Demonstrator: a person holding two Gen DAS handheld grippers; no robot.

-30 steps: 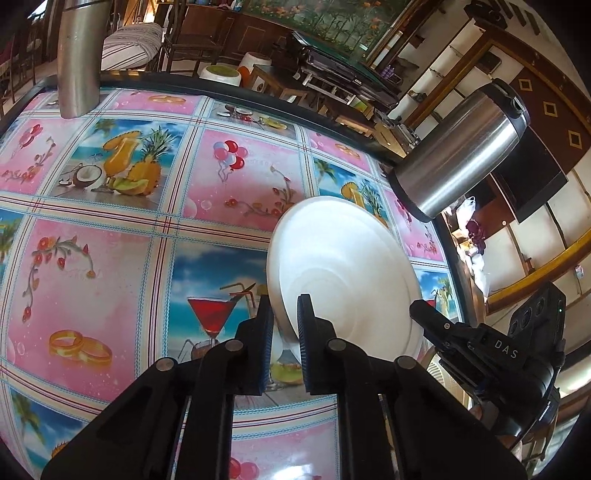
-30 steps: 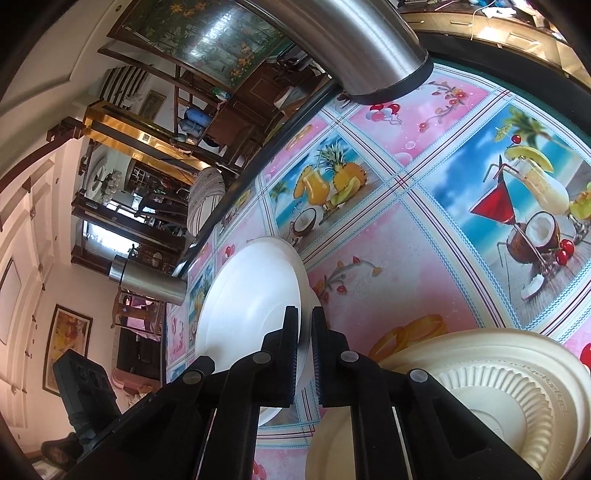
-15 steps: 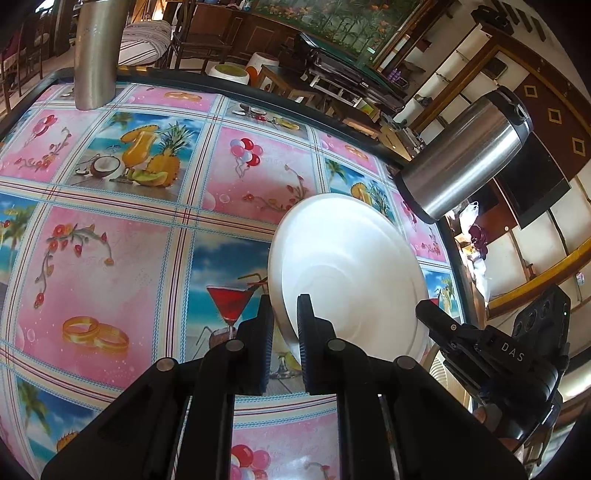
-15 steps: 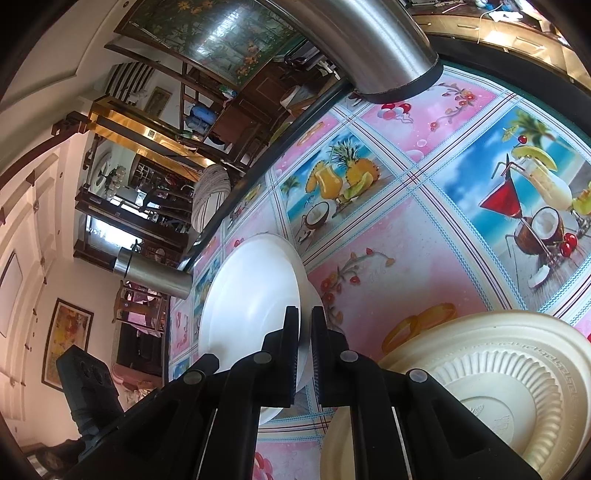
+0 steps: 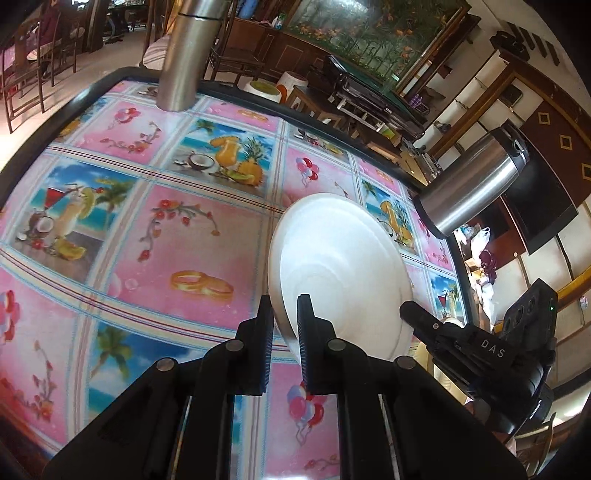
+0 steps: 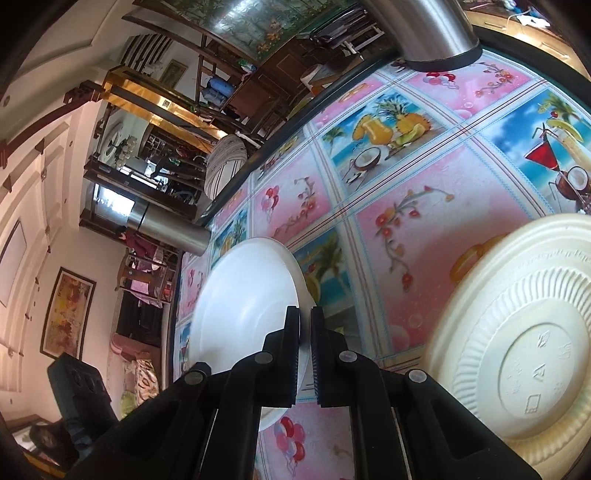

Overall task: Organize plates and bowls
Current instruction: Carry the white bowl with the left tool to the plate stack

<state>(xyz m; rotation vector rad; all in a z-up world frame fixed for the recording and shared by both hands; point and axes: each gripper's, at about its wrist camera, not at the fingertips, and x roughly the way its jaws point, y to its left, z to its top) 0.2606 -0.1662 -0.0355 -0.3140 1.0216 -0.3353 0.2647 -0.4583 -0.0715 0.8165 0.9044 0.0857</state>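
a glossy tablecloth (image 5: 192,236) of pink and blue squares, printed with cocktails, pineapples, balloons and gold rings, covers the dark-edged table (image 5: 110,75). two steel flasks stand on it: one (image 5: 184,55) at the far edge, another (image 5: 476,184) near the right rim. wooden chairs (image 5: 33,62), dark cabinets and a landscape painting (image 5: 373,33) fill the room behind.

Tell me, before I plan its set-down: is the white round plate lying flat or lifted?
Lifted and tilted: the white round plate hangs above the tablecloth, its rim pinched by both grippers.
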